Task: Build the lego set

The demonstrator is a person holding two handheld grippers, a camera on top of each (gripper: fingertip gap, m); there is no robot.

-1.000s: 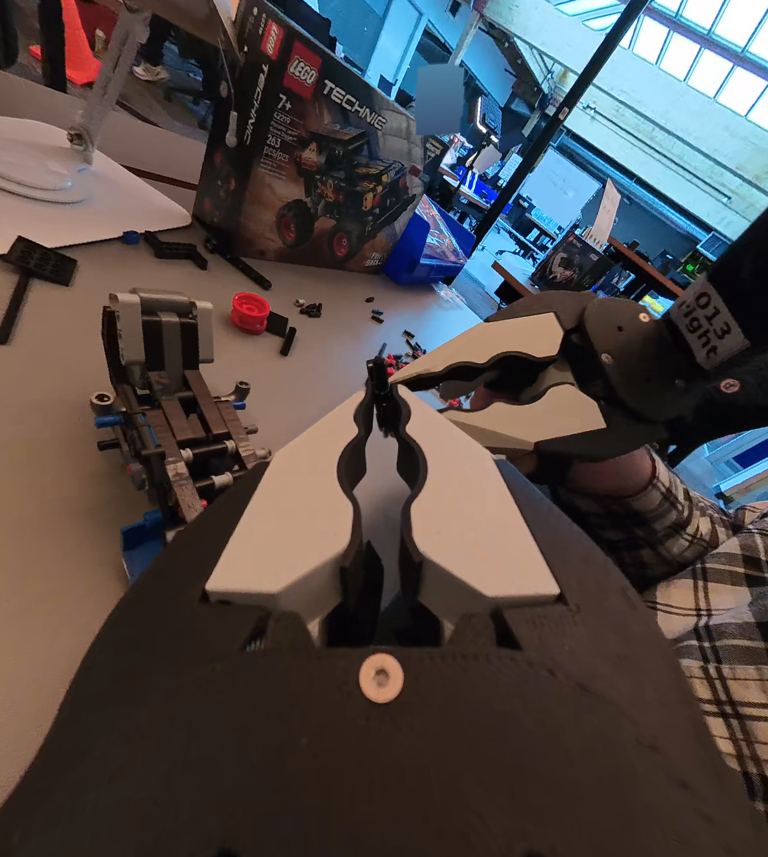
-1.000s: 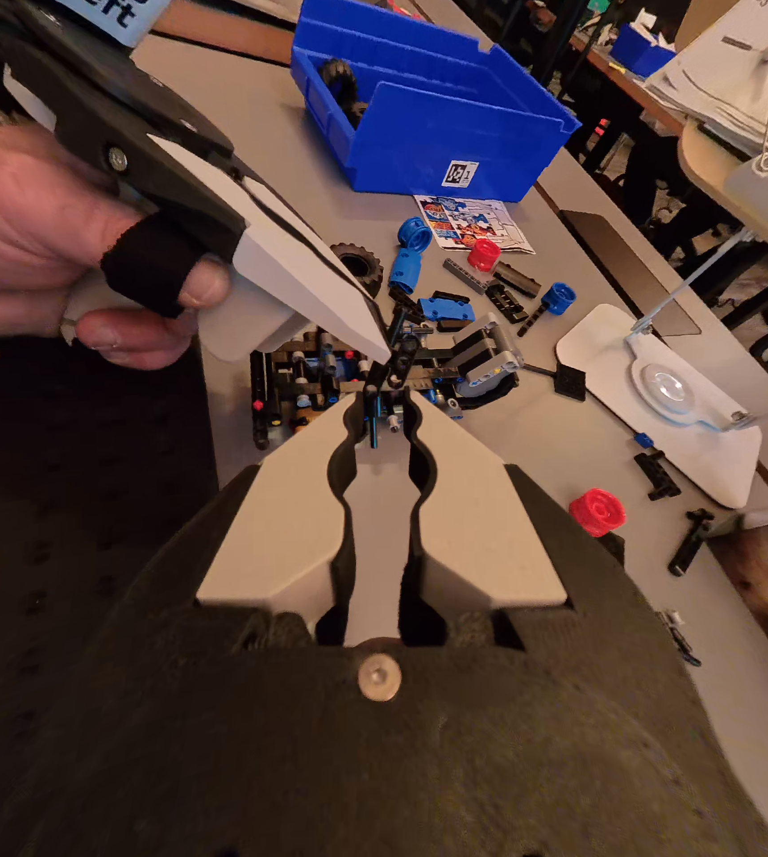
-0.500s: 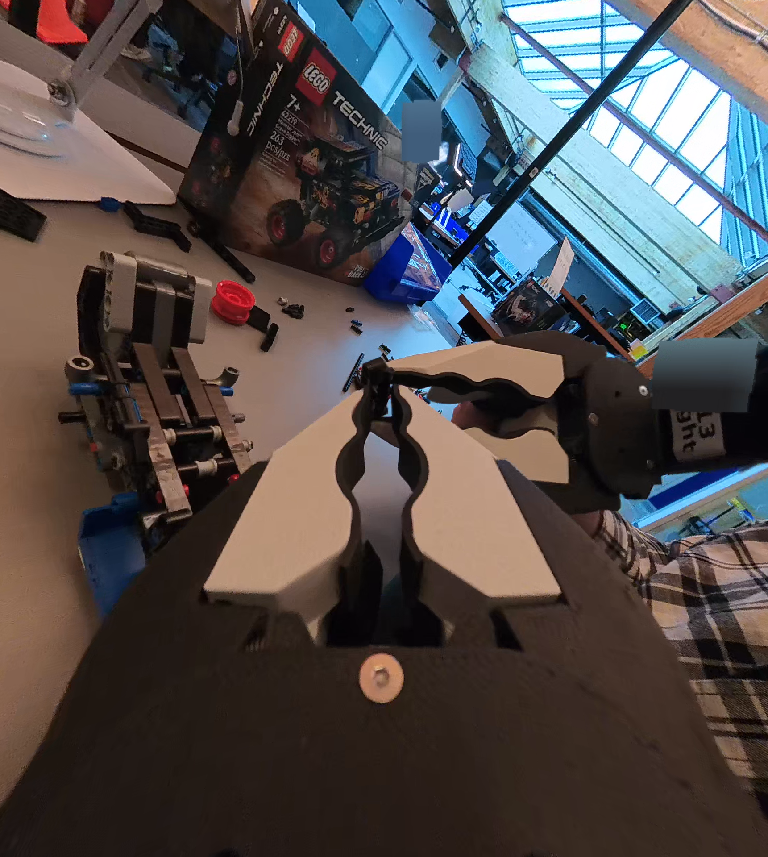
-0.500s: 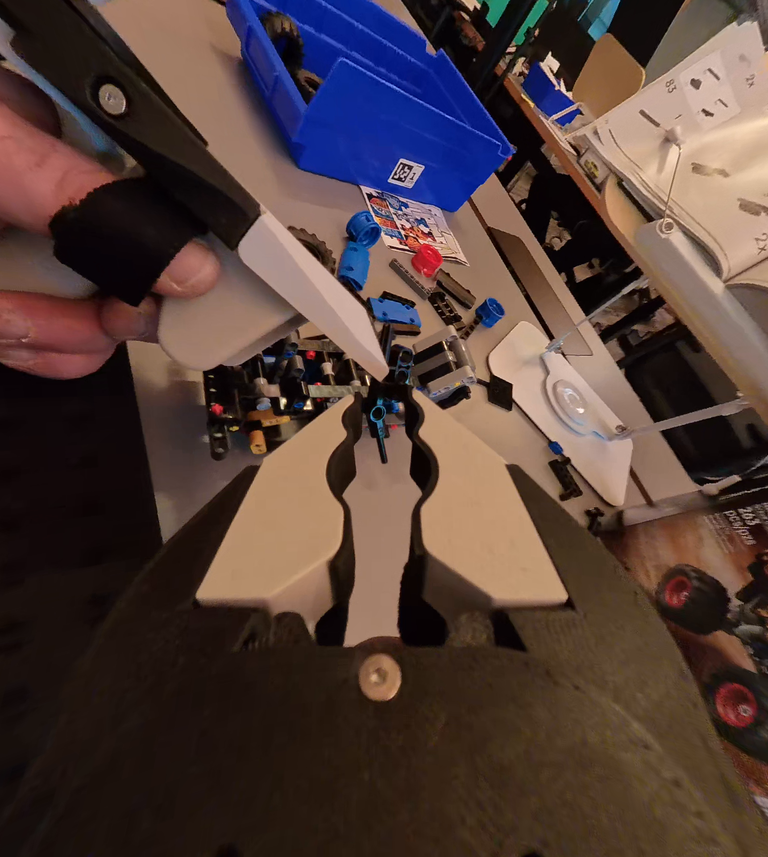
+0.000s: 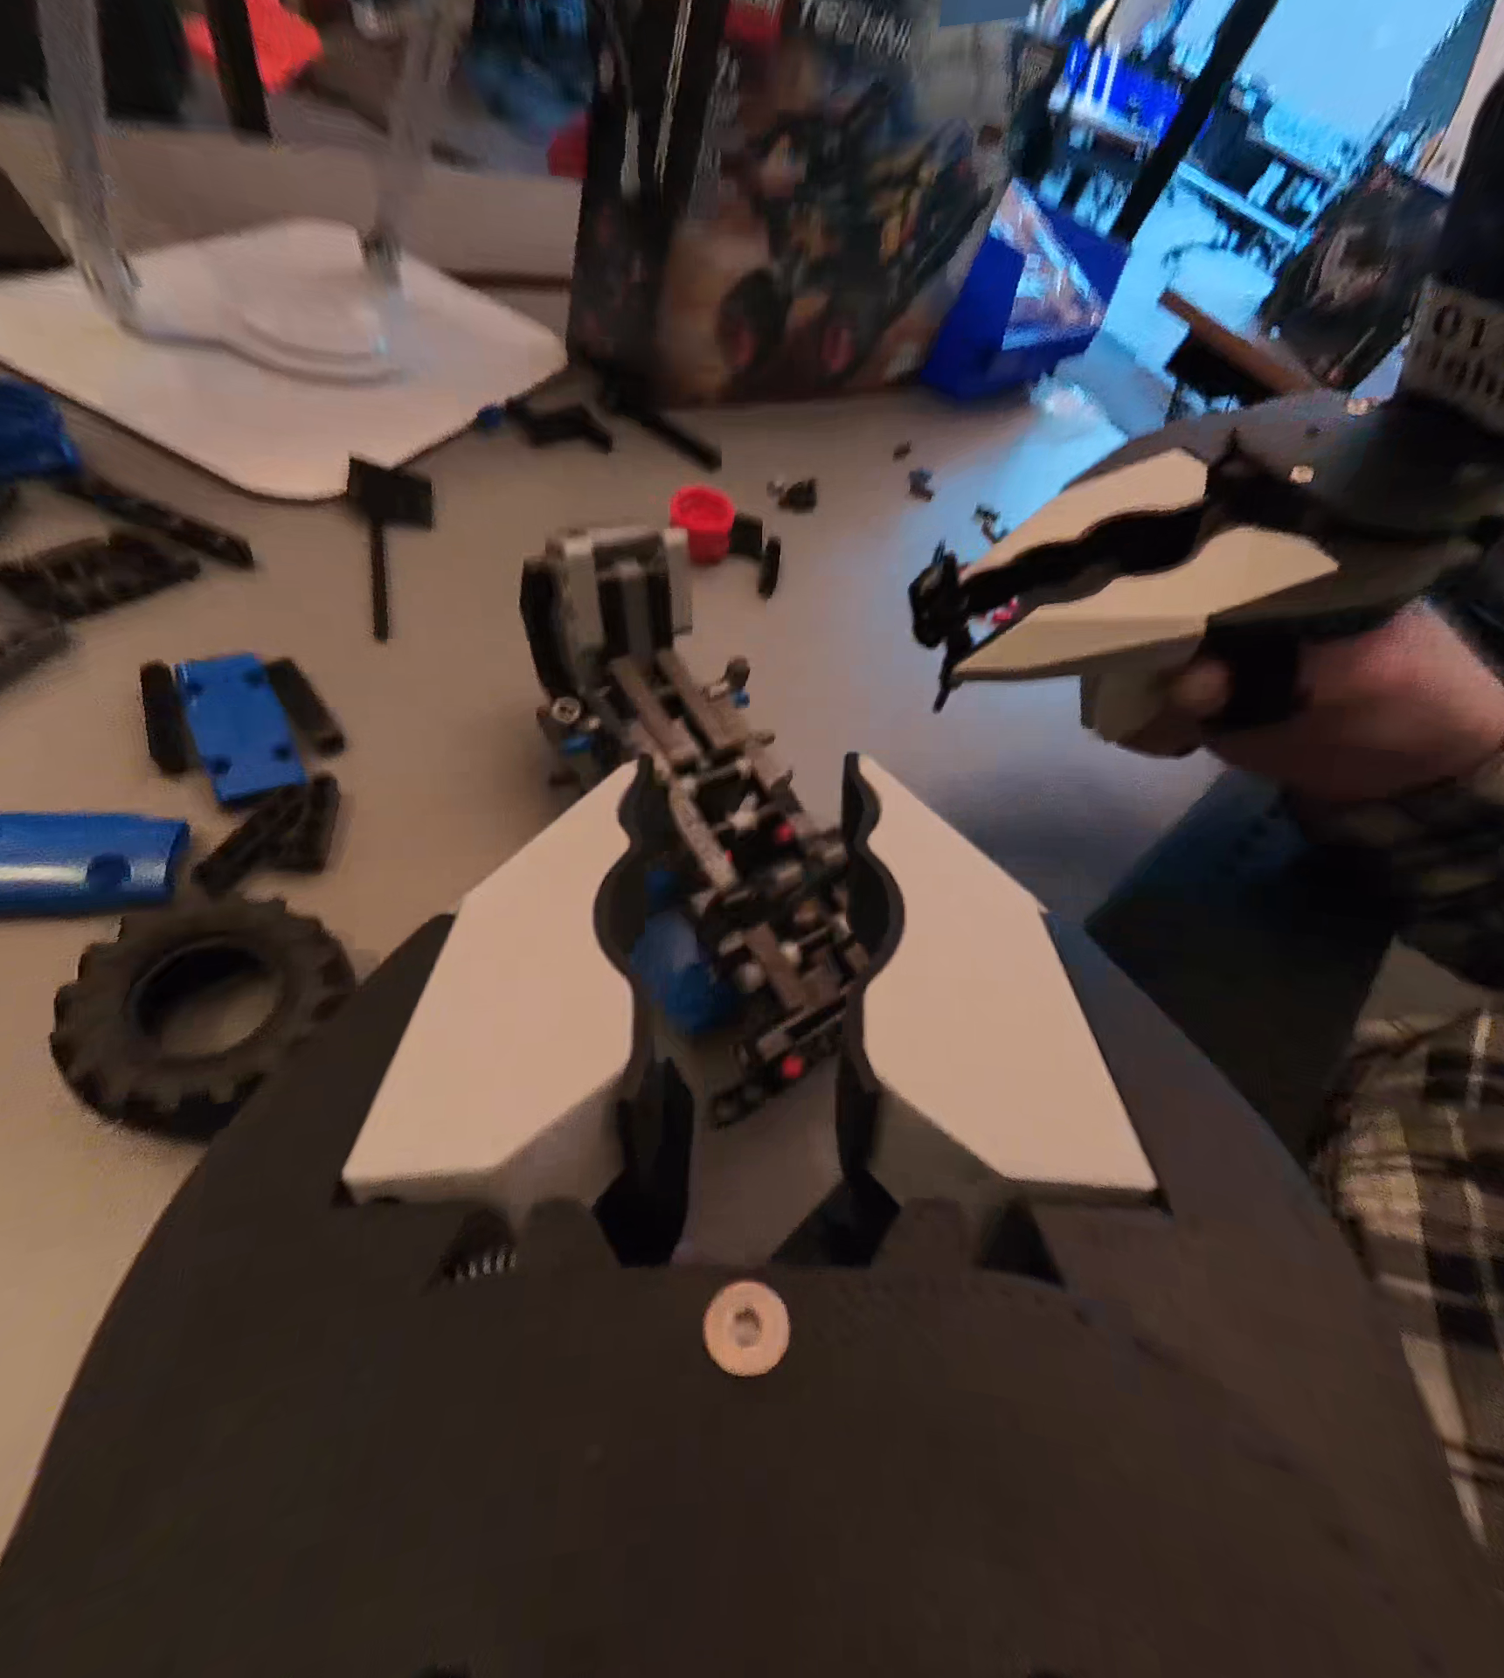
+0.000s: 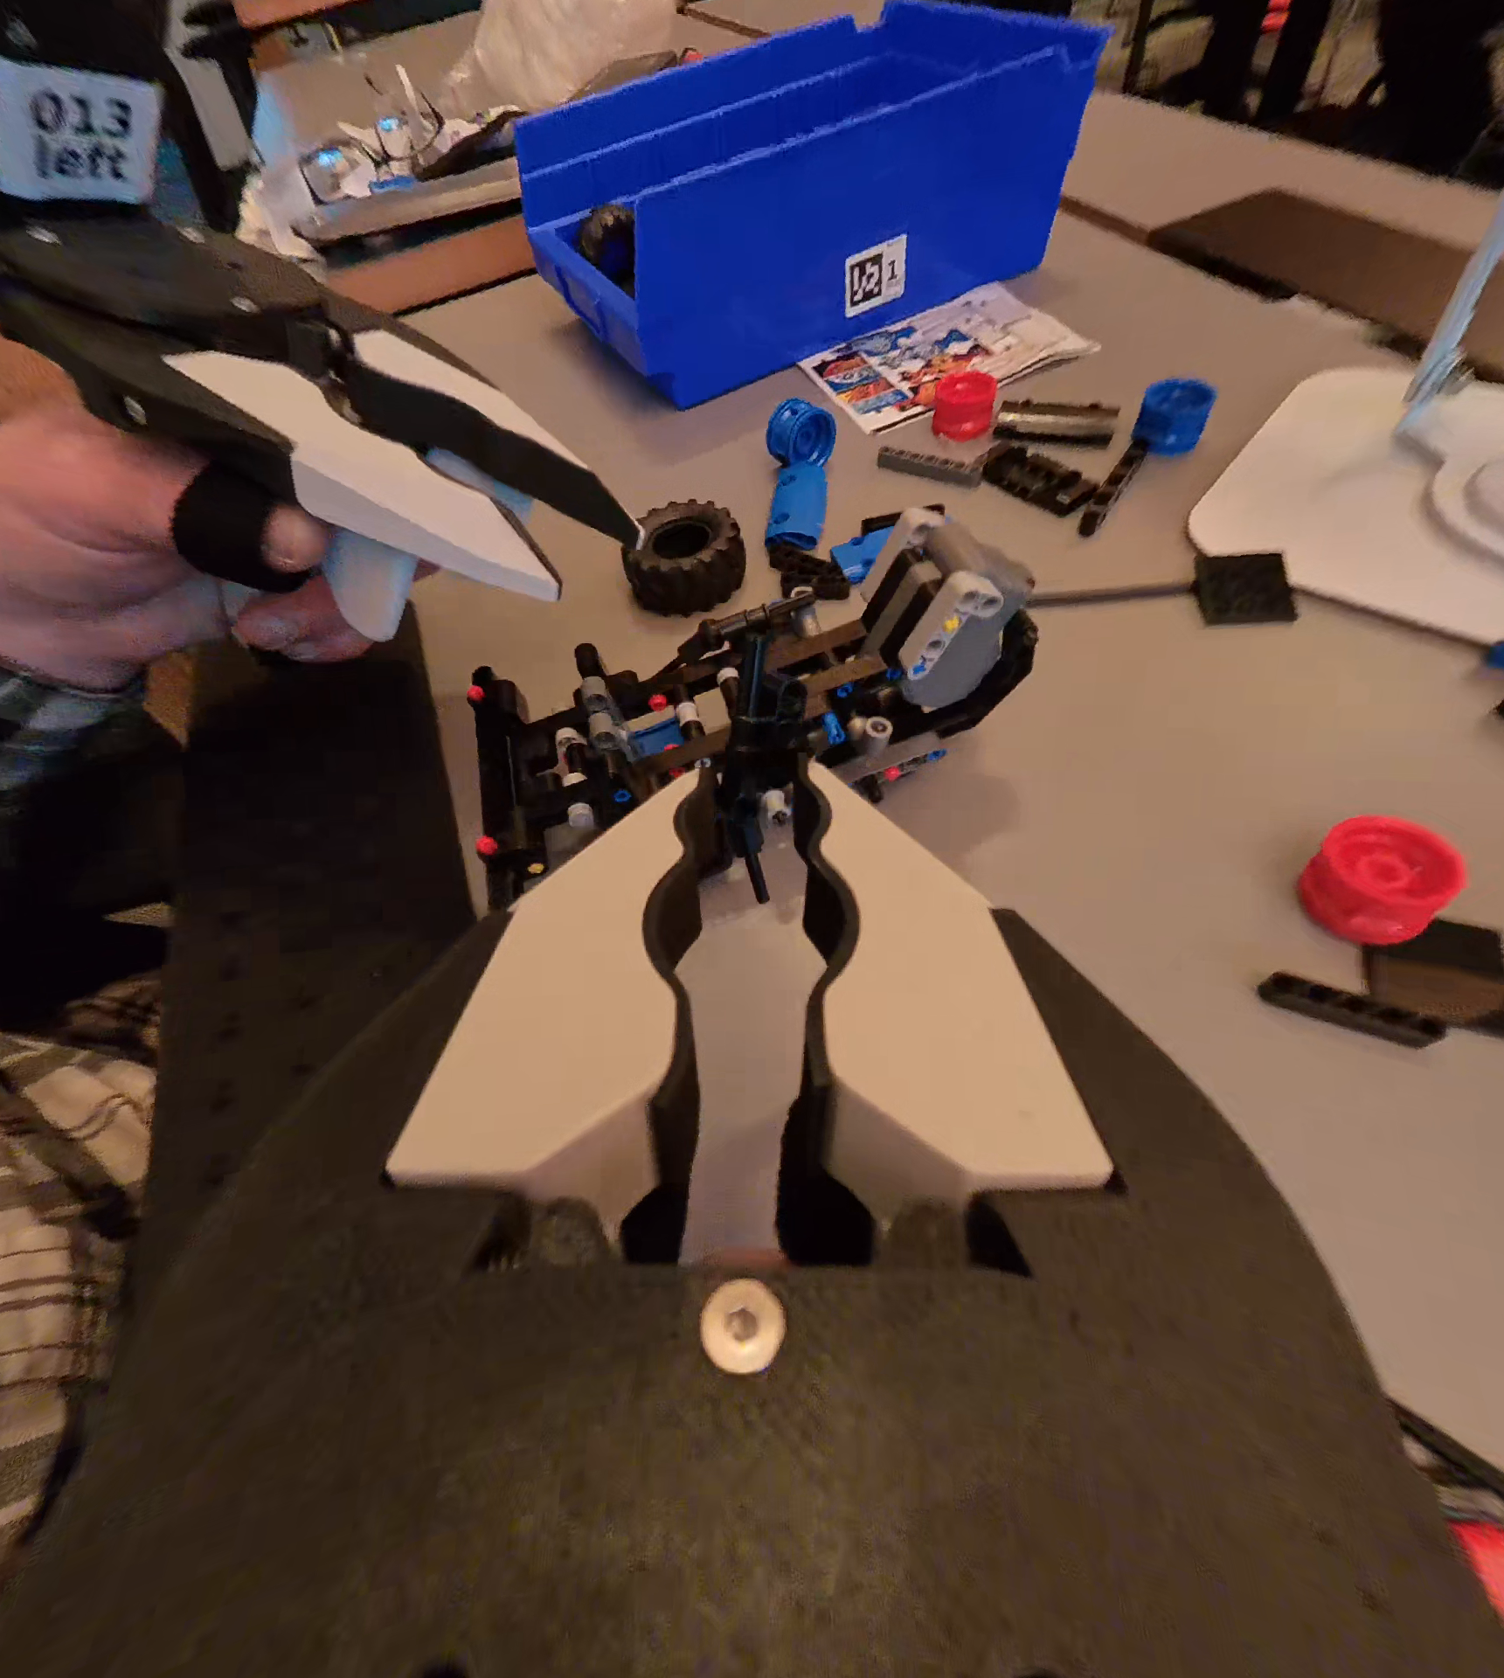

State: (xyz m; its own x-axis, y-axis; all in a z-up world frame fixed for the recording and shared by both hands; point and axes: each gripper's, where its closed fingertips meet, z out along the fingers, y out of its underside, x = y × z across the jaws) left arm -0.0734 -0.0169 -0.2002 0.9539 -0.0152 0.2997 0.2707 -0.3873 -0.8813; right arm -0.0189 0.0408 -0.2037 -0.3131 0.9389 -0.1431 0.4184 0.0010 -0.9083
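Observation:
The partly built black and grey Lego chassis (image 5: 621, 590) lies on the grey table; it also shows in the right wrist view (image 6: 957, 626). My left gripper (image 5: 748, 772) is open and empty, hovering just above the chassis's near end, which shows between the fingers. My right gripper (image 6: 752, 772) is shut on a small black pin-and-axle piece (image 6: 757, 690) and holds it in the air above the chassis. In the left wrist view the right gripper (image 5: 948, 626) is off to the right with the piece (image 5: 934, 599) at its tips. The left gripper (image 6: 594, 563) shows at upper left, jaws apart.
A black tyre (image 5: 194, 1008), blue panels (image 5: 230, 726) and black beams lie left of the chassis. A blue bin (image 6: 802, 182), a leaflet (image 6: 939, 354), blue and red wheel hubs (image 6: 1379, 876) and a white lamp base (image 5: 258, 363) stand around it. The set's box (image 5: 775, 227) is behind. The gap from one gripper's tips to the other's is roughly 9 centimeters.
My left gripper let go of the small black piece, opened and swung away down over the chassis. My right gripper keeps the piece and has drawn apart from the left.

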